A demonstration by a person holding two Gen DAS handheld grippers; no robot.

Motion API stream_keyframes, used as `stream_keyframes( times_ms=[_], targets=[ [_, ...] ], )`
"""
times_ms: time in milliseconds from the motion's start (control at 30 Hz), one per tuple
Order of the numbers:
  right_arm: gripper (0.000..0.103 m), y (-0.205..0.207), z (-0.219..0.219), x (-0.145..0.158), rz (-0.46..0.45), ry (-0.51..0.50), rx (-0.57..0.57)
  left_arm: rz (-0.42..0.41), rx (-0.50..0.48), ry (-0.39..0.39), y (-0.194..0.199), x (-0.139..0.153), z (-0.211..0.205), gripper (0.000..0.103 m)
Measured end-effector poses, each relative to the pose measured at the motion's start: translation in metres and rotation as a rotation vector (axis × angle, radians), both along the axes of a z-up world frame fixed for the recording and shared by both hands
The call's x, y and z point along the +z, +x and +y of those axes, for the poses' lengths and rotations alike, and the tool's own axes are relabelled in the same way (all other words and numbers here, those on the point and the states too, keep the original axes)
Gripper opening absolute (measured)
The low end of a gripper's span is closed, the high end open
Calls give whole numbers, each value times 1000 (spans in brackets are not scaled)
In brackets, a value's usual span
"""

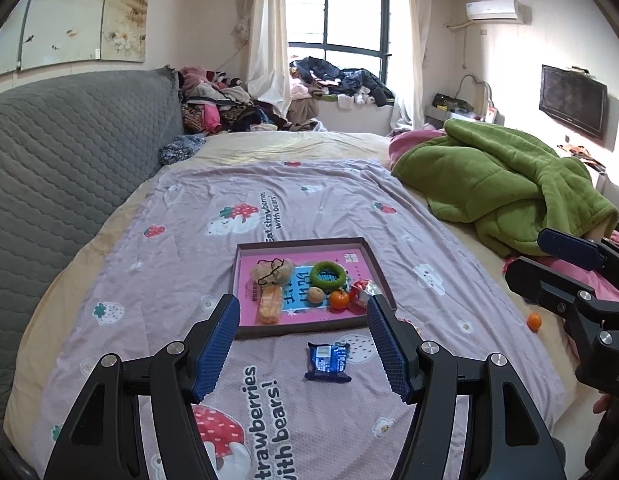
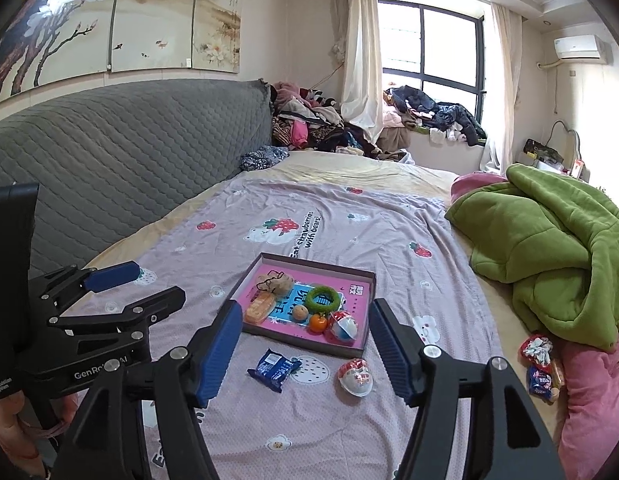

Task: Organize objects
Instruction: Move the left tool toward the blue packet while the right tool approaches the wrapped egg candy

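Both grippers, left gripper (image 1: 303, 346) and right gripper (image 2: 305, 354), are hovering with jaws released, grasping nothing. Tray (image 2: 368, 280) on the bed is collecting snacks; blue packet (image 2: 274, 369) and egg toy (image 2: 356, 376) are lying just near it, likely next.

From my left camera, the right gripper (image 1: 565, 264) is sliced off by the frame's right edge, so I can't see its jaws whole. My left gripper's near finger covers part of the red-and-white packet (image 1: 363, 291) in the tray (image 1: 301, 242). The blue snack packet (image 1: 327, 362) carries print too small for me to read. On the right camera, the left gripper (image 2: 121, 284) runs off the left edge, and the hand (image 2: 13, 432) holding it is only partly in frame. Small packets (image 2: 541, 368) beside the green blanket (image 2: 557, 236) sit half tucked under it; I can't tell what they are.
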State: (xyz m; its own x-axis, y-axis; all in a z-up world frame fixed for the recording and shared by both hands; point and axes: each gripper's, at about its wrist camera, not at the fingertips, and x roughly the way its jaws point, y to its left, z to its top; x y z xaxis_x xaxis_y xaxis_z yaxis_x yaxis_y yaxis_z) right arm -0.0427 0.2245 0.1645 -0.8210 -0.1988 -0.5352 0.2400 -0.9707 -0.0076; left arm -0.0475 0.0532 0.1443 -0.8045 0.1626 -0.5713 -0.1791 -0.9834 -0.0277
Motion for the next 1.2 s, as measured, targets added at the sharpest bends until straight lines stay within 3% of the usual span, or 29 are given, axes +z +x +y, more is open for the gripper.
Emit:
stream_keyframes(
  times_ms=[567,1200],
  targets=[
    [66,5,16,-26,-28,-39,-16,-19,-7,-6,10,-11,4,68],
    [66,0,22,-56,-78,-36,-19,-93,-26,-29,0,-46,15,68]
  ],
)
